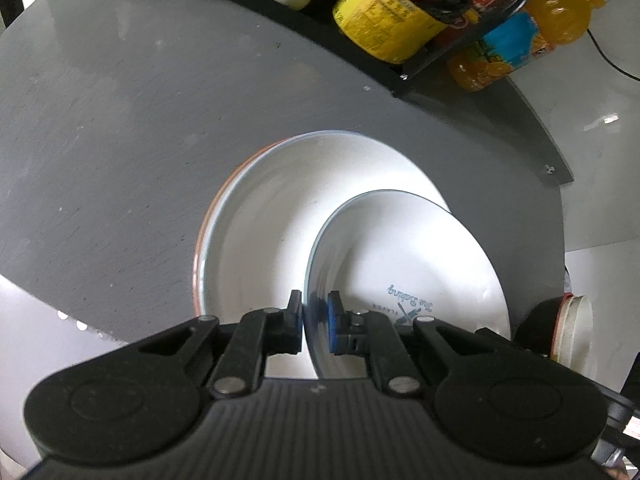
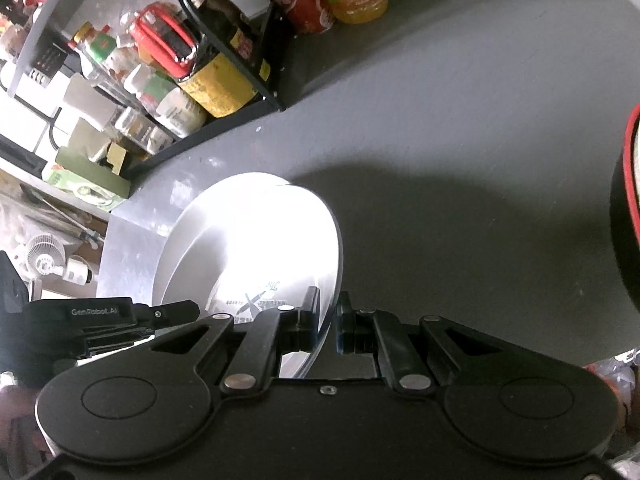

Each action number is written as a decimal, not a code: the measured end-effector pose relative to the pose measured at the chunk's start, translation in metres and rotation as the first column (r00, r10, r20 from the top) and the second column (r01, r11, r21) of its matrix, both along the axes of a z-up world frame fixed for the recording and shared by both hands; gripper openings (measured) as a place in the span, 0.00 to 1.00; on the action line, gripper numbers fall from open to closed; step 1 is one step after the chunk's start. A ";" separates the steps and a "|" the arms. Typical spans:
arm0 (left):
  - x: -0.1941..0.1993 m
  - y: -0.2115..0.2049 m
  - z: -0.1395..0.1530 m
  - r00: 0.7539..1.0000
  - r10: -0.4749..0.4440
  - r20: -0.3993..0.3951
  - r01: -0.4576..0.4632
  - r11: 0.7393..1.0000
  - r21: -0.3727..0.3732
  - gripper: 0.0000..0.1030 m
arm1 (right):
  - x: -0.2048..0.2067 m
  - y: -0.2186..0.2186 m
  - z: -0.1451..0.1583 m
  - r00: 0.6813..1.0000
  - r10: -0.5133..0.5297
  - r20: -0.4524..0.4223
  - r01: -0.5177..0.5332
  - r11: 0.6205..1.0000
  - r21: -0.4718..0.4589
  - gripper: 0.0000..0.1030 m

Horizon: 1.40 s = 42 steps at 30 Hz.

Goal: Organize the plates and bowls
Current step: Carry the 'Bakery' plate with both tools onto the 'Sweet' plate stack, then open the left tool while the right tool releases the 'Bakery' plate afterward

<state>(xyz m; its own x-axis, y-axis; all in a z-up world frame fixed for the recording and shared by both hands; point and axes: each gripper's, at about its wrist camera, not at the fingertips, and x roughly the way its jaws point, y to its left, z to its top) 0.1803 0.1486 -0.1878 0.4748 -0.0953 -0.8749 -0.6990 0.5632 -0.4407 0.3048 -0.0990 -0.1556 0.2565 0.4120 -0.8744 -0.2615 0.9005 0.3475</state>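
Observation:
A small white plate (image 1: 404,256) with a blue-grey rim and a printed logo is tilted over a larger white plate (image 1: 260,216), which lies on an orange-rimmed plate (image 1: 202,240). My left gripper (image 1: 315,322) is shut on the small plate's near rim. In the right wrist view the same printed plate (image 2: 276,248) is glare-bright, and my right gripper (image 2: 327,322) is shut on its rim. The left gripper (image 2: 120,316) shows at that view's left edge. The larger plate (image 2: 176,248) lies beneath.
The stack sits on a grey round table (image 1: 120,100). A black wire rack (image 1: 420,64) of jars and bottles lines the far edge, with an orange juice bottle (image 1: 520,40) beside it. A black bowl with a red rim (image 2: 628,208) stands to the right.

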 end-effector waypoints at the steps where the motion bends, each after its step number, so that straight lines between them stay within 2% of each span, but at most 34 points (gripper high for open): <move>1: -0.001 0.001 -0.002 1.000 0.005 -0.003 -0.005 1.000 -0.007 0.10 | 0.000 0.001 0.000 1.000 0.002 0.001 -0.002 1.000 -0.004 0.08; 11: -0.003 0.006 -0.011 0.999 0.028 -0.028 -0.029 0.999 -0.019 0.12 | -0.001 0.014 -0.003 1.000 0.008 0.017 -0.007 0.998 -0.055 0.07; 13: -0.001 0.006 -0.012 0.998 0.026 -0.055 -0.028 0.999 -0.026 0.12 | -0.002 0.014 -0.004 1.000 0.007 0.020 -0.006 0.998 -0.054 0.06; 15: 0.003 0.006 -0.011 0.996 0.022 -0.086 -0.023 1.000 -0.011 0.12 | -0.003 0.013 -0.004 1.000 0.007 0.021 -0.006 0.999 -0.052 0.06; 19: 0.003 0.007 -0.002 0.995 0.025 -0.094 -0.024 1.000 0.011 0.14 | -0.002 0.013 -0.005 1.000 0.006 0.021 -0.005 0.999 -0.050 0.05; 25: 0.000 0.007 0.025 0.998 0.020 -0.057 -0.017 0.998 0.060 0.33 | -0.002 0.014 -0.005 1.000 0.006 0.021 -0.005 0.998 -0.055 0.05; 27: -0.003 0.008 0.036 0.998 0.035 -0.054 -0.029 0.994 0.106 0.43 | -0.001 0.013 -0.005 1.000 0.000 0.015 0.001 0.999 -0.050 0.05; 29: -0.005 0.009 0.042 0.998 0.044 -0.049 -0.037 0.989 0.140 0.61 | 0.000 0.012 -0.006 1.000 -0.006 0.012 0.007 0.999 -0.047 0.06; 30: -0.005 0.011 0.042 0.997 0.046 -0.054 -0.037 0.988 0.150 0.63 | 0.001 0.012 -0.006 1.000 -0.009 0.012 0.010 0.999 -0.047 0.06; 36: -0.004 0.013 0.022 0.995 0.054 -0.087 -0.042 0.990 0.134 0.63 | 0.001 0.011 -0.007 1.000 -0.022 0.005 0.022 0.999 -0.045 0.06; 40: -0.006 0.014 0.011 0.991 0.084 -0.100 -0.068 0.985 0.157 0.62 | 0.002 0.012 -0.008 1.000 -0.012 0.003 0.013 0.999 -0.053 0.07; 42: -0.006 0.015 0.006 0.989 0.093 -0.114 -0.076 0.986 0.148 0.58 | 0.002 0.013 -0.009 1.000 -0.007 0.003 0.008 0.998 -0.057 0.07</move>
<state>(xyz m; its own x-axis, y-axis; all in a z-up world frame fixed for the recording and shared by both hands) 0.1746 0.1639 -0.1822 0.3665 0.0703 -0.9278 -0.7896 0.5510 -0.2701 0.3069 -0.0857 -0.1641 0.2621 0.3595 -0.8956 -0.2556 0.9207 0.2948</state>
